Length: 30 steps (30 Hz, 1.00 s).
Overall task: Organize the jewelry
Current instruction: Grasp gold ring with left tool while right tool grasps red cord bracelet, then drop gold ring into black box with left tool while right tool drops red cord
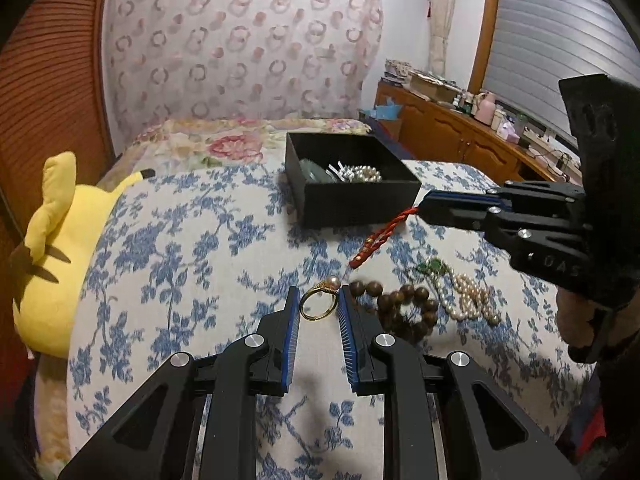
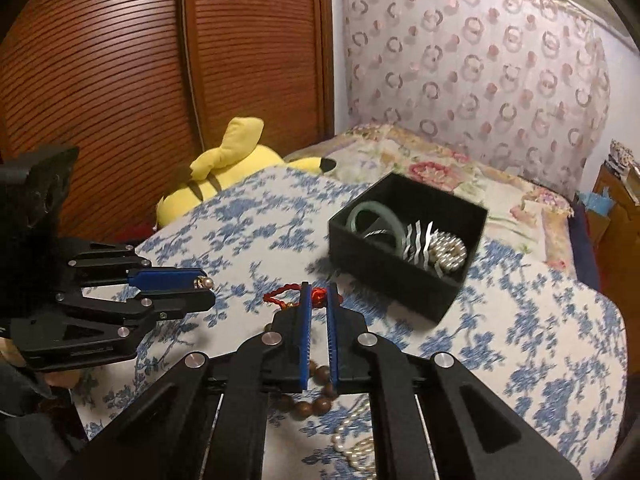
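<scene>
Since the red braided cord bracelet (image 1: pixel 376 238) is limp, the right gripper (image 2: pixel 319 292) pinches one end; the left gripper (image 1: pixel 319 300) clamps the stiff, tiny pearl ring (image 1: pixel 319 303) across its band.

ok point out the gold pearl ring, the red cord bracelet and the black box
gold pearl ring (image 1: pixel 318 303), left wrist view, on the gold band
red cord bracelet (image 1: pixel 378 238), left wrist view, middle of the braided cord
black box (image 2: pixel 390 278), right wrist view, on its near outer wall
</scene>
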Each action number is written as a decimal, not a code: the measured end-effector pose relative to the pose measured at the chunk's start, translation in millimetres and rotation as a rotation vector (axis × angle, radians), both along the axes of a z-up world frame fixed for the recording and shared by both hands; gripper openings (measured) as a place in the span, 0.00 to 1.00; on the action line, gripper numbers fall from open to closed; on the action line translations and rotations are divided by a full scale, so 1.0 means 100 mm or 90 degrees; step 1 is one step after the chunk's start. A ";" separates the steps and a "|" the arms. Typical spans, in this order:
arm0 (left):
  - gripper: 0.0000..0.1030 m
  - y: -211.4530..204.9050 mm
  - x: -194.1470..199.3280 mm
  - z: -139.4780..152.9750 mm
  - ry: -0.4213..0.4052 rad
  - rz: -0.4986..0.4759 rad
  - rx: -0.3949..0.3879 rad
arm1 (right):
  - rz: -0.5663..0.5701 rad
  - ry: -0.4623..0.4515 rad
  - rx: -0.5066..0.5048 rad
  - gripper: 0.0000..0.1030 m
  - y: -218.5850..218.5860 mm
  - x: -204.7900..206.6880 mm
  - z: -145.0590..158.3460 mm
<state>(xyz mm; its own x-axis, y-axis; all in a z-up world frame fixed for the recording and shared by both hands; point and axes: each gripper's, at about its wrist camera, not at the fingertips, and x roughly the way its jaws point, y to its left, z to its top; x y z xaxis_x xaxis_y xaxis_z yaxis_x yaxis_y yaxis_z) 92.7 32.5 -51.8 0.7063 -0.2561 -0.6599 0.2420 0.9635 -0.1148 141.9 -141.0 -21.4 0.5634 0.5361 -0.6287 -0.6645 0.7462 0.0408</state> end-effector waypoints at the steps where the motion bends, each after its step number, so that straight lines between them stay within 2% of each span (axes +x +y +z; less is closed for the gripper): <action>1: 0.17 -0.01 0.02 0.02 -0.002 -0.002 0.000 | -0.004 -0.006 0.003 0.08 -0.03 0.02 0.05; 9: 0.17 -0.15 0.26 0.17 -0.020 -0.014 -0.003 | -0.026 -0.049 0.021 0.08 -0.25 0.23 0.32; 14: 0.17 -0.21 0.43 0.25 -0.027 -0.019 -0.004 | -0.039 -0.052 0.039 0.08 -0.36 0.44 0.37; 22: 0.17 -0.30 0.75 0.30 -0.030 -0.019 -0.001 | -0.046 -0.031 0.038 0.08 -0.39 0.82 0.14; 30: 0.17 -0.37 1.04 0.31 -0.021 -0.024 0.013 | -0.030 0.002 0.049 0.08 -0.35 0.93 -0.03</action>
<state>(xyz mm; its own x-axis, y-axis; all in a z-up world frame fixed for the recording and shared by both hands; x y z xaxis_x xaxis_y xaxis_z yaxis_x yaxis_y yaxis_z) 196.5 -4.0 -21.1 0.7181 -0.2693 -0.6417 0.2810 0.9558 -0.0867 235.1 -176.0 -24.9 0.5872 0.5564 -0.5879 -0.6291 0.7707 0.1012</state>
